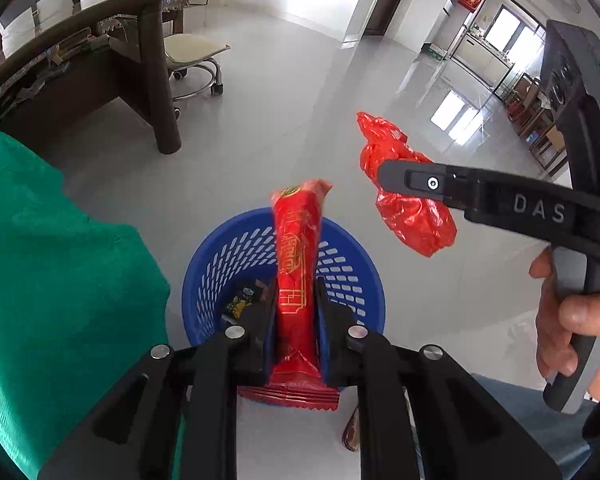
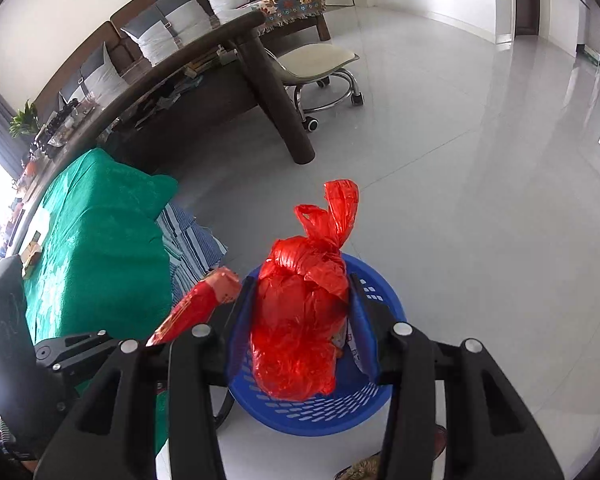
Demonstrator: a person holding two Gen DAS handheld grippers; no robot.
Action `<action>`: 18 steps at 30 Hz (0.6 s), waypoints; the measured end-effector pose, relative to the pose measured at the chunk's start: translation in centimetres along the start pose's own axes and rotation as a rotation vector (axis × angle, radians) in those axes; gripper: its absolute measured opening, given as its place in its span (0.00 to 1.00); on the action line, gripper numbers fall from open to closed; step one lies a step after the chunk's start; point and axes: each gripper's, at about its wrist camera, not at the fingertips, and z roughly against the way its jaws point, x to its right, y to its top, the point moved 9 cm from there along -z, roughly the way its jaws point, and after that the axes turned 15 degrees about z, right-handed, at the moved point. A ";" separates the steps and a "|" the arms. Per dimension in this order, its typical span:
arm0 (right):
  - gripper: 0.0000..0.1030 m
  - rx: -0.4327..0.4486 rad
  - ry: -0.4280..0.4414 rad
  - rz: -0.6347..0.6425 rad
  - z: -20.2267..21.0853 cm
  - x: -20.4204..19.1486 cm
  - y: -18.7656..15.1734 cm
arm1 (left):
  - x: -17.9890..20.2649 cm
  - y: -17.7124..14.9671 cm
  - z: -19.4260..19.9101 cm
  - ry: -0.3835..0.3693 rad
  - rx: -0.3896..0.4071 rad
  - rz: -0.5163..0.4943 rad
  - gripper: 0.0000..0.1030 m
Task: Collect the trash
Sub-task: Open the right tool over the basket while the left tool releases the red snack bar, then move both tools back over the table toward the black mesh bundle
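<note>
A long red snack wrapper (image 1: 298, 280) with gold print stands upright between the fingers of my left gripper (image 1: 296, 320), which is shut on it above the blue perforated basket (image 1: 220, 264). A dark wrapper (image 1: 244, 300) lies inside the basket. My right gripper (image 2: 304, 320) is shut on a knotted red plastic bag (image 2: 300, 320), held over the blue basket (image 2: 320, 412). From the left wrist view the red bag (image 1: 408, 208) hangs at the right gripper's fingertip (image 1: 396, 176), right of the basket. The red wrapper (image 2: 196, 308) shows left of the bag in the right wrist view.
A green cloth-covered surface (image 2: 96, 240) sits left of the basket, with a striped cloth (image 2: 188, 240) beside it. A dark wooden table leg (image 1: 156, 80) and a wheeled stool (image 1: 196, 60) stand behind. Glossy grey floor (image 2: 460, 200) spreads to the right. A person's hand (image 1: 572, 320) grips the right tool.
</note>
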 end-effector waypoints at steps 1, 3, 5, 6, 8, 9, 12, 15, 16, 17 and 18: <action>0.52 -0.002 -0.003 -0.005 -0.3 0.0 0.1 | 0.0 0.1 -0.2 0.006 0.005 0.001 0.58; 0.71 0.003 -0.002 -0.024 -0.4 0.3 0.1 | -0.4 0.8 -0.1 0.036 0.043 0.010 0.75; 0.71 0.021 -0.009 -0.028 0.1 0.5 0.5 | -0.6 1.1 0.9 0.036 0.063 0.011 0.78; 0.72 0.030 -0.013 -0.026 0.4 0.5 0.6 | -0.4 1.0 1.8 0.033 0.070 0.013 0.80; 0.72 0.054 -0.033 -0.018 1.2 0.5 1.0 | -0.7 1.3 3.5 0.039 0.100 0.012 0.86; 0.73 0.064 -0.044 -0.015 1.6 0.5 1.0 | -0.7 1.0 5.0 0.044 0.122 0.004 0.87; 0.83 0.092 -0.084 -0.009 2.3 0.1 1.6 | -1.1 0.3 8.9 0.054 0.172 -0.014 0.92; 0.84 0.135 -0.118 0.022 3.6 -1.4 2.1 | -2.5 -1.3 12.8 0.075 0.217 -0.017 0.94; 0.84 0.145 -0.124 0.032 3.8 -2.0 2.3 | -3.4 -2.2 14.1 0.090 0.227 -0.015 0.94; 0.85 0.161 -0.133 0.046 4.2 -3.0 2.3 | -4.2 -2.8 14.8 0.102 0.232 -0.012 0.94; 0.91 0.173 -0.137 0.059 4.5 -4.0 2.3 | -5.5 -3.9 15.9 0.128 0.238 -0.004 0.94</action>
